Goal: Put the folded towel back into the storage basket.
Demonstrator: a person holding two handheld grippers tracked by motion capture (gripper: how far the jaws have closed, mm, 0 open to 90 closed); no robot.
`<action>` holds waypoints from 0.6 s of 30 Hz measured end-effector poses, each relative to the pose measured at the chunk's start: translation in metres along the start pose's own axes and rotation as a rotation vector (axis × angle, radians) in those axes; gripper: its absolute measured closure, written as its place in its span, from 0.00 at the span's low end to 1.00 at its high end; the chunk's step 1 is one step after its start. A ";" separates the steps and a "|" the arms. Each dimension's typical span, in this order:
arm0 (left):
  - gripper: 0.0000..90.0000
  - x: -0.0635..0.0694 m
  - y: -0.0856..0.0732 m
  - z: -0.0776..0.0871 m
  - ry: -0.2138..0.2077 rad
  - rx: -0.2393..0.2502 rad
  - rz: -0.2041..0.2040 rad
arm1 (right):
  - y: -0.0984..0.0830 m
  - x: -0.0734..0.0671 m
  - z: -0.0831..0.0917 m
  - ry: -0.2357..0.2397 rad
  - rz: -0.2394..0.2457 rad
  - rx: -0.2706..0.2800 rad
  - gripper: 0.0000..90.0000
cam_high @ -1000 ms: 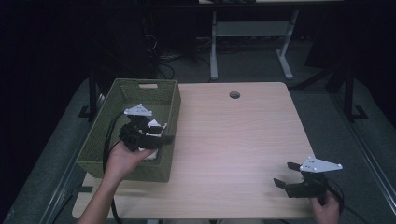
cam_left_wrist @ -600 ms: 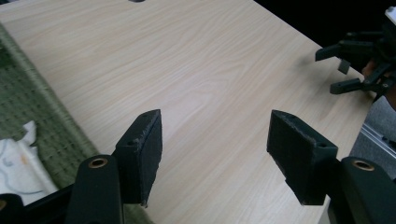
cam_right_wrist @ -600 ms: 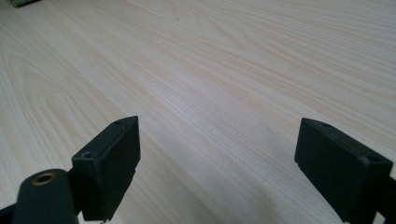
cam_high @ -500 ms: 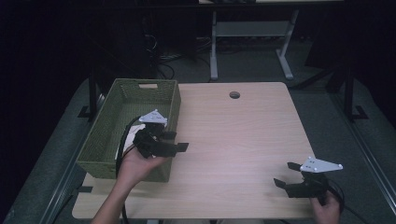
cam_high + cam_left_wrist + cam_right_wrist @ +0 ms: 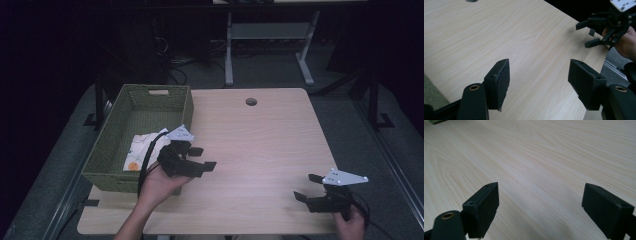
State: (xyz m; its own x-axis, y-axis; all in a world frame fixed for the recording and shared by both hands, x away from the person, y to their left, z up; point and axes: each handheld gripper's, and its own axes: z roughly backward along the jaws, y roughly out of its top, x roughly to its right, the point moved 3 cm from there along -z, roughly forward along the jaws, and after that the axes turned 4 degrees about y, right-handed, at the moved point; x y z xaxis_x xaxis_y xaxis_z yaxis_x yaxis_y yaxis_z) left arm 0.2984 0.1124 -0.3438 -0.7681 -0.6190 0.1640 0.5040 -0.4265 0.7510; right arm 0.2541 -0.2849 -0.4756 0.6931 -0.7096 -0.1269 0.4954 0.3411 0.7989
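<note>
Left gripper (image 5: 202, 157) just right of green woven basket (image 5: 110, 150), over the bench (image 5: 260, 140), jaws spread wide and just opened a little further, nothing between them; bare wood under the pads in the left gripper view. White packet (image 5: 137, 152) with an orange mark flat on the basket floor, toward the near right corner, just left of the gripper, not touched by it. Basket at the bench's left edge, one handle slot in its far wall. Right gripper (image 5: 307, 187) low at the near right corner of the bench, jaws wide apart and empty, well apart from the left one. Small round hole (image 5: 251, 101) near the far edge of the bench.
</note>
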 end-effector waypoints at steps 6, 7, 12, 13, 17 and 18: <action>0.38 0.008 -0.005 -0.006 -0.014 0.012 -0.010 | 0.000 0.001 0.000 0.002 0.006 0.000 0.15; 0.38 0.011 -0.007 -0.008 -0.025 0.014 -0.013 | -0.001 0.001 0.000 0.002 0.004 0.000 0.15; 0.38 0.018 -0.011 -0.014 -0.063 0.029 -0.003 | -0.001 0.000 0.000 0.002 0.003 -0.002 0.15; 0.38 0.021 -0.013 -0.018 -0.062 0.027 -0.012 | -0.001 0.000 0.000 0.002 0.006 -0.002 0.15; 0.37 0.027 -0.017 -0.025 -0.068 0.027 -0.017 | -0.001 0.001 0.000 0.001 0.007 -0.002 0.15; 0.37 0.028 -0.018 -0.027 -0.070 0.022 -0.022 | -0.001 0.001 0.000 0.001 0.007 -0.003 0.15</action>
State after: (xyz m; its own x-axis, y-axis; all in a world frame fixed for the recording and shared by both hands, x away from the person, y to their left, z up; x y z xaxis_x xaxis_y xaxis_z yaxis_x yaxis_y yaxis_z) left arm 0.2785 0.0852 -0.3700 -0.8051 -0.5615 0.1910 0.4783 -0.4241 0.7690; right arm 0.2544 -0.2856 -0.4764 0.6970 -0.7067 -0.1214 0.4921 0.3483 0.7978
